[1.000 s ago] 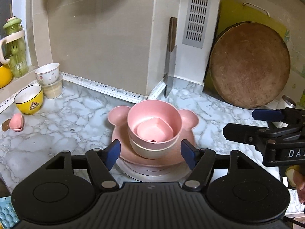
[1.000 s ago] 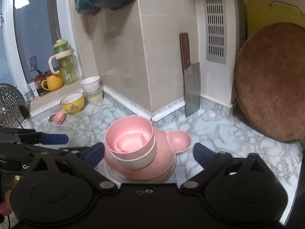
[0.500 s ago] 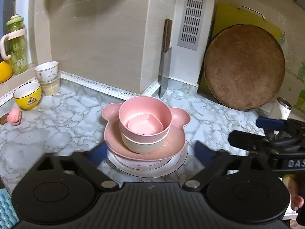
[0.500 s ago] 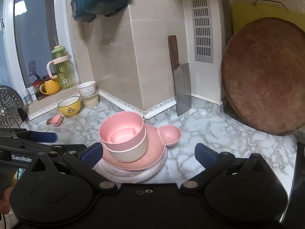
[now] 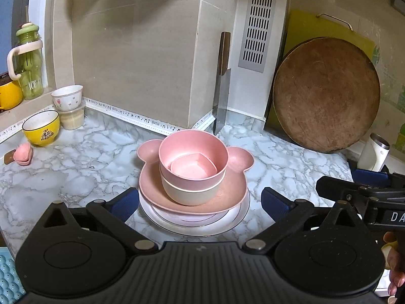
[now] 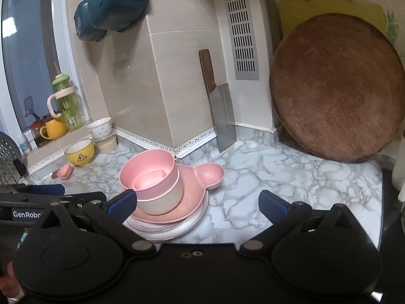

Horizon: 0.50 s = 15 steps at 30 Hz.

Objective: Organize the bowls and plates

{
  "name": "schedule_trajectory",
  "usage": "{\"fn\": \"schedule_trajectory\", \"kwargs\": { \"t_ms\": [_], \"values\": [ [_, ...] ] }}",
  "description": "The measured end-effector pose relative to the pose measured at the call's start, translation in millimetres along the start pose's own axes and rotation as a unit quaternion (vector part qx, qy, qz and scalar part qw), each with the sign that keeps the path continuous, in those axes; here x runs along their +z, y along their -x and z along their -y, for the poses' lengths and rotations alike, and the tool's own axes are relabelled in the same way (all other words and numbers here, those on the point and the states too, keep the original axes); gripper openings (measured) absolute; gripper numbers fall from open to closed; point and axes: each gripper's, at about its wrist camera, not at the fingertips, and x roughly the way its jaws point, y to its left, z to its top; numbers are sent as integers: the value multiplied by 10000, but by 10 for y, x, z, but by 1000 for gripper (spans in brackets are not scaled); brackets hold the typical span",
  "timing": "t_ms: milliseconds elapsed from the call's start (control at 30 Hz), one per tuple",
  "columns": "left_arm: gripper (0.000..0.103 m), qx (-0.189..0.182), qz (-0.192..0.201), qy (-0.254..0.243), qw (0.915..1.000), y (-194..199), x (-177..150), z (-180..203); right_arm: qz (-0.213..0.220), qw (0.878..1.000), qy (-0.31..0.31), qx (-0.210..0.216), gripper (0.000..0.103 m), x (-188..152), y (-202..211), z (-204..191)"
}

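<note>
On the marble counter (image 5: 76, 177), the yellow bowl (image 5: 41, 126) stands far left by the window ledge. The left gripper (image 5: 193, 202) has just been opening; its jaws stand spread wide on either side of the white plate (image 5: 197, 224), gripping nothing. On that plate sits the bear-eared pink plate (image 5: 235, 190), bearing a beige bowl (image 5: 192, 193), pink bowl (image 5: 215, 152) and small pink dish (image 5: 193, 168) nested. The right gripper (image 6: 197, 202) is released, empty, right of the stack.
</note>
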Motion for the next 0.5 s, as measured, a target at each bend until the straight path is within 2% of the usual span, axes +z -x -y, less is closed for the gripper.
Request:
{"fn": "schedule_trajectory", "kwargs": {
  "t_ms": [100,500],
  "values": [
    [103,122,-28,-37,9999,-7,1,12,-17,10000,-43,-83,103,0,-8,13],
    [103,157,-67,24,9999,-58,12,-15,-15,9999,-100,-119,103,-8,-38,1]
  ]
}}
